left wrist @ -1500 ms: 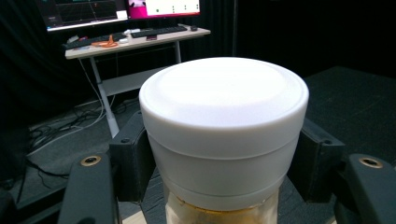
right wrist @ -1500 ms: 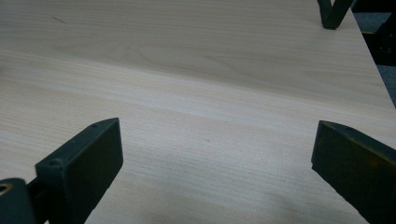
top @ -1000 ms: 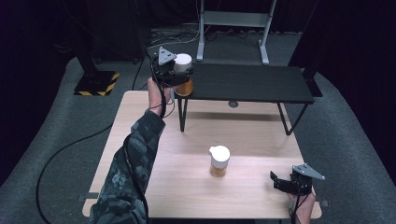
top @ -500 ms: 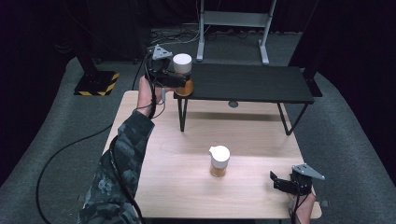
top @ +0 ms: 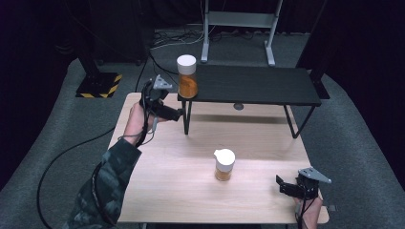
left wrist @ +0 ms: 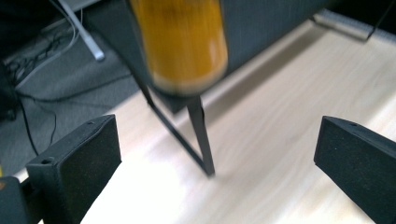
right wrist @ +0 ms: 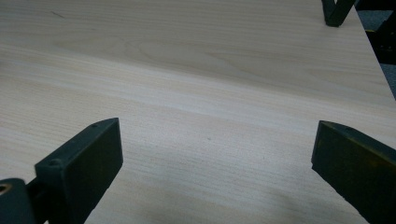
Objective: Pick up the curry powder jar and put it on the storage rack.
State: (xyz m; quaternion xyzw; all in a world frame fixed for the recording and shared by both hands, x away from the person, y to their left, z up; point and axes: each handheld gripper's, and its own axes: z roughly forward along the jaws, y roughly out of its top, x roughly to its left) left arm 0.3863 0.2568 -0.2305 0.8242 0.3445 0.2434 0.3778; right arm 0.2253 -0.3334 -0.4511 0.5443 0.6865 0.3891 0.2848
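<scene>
- The left tool, jaws spread and empty, sits just below the orange jar at the black shelf's left edge; a bump could topple it.
- The right tool rests released on the tabletop.

Left gripper: let go, jaws wide, drawn back and lower.
Jar: now stands free on shelf corner.
</scene>
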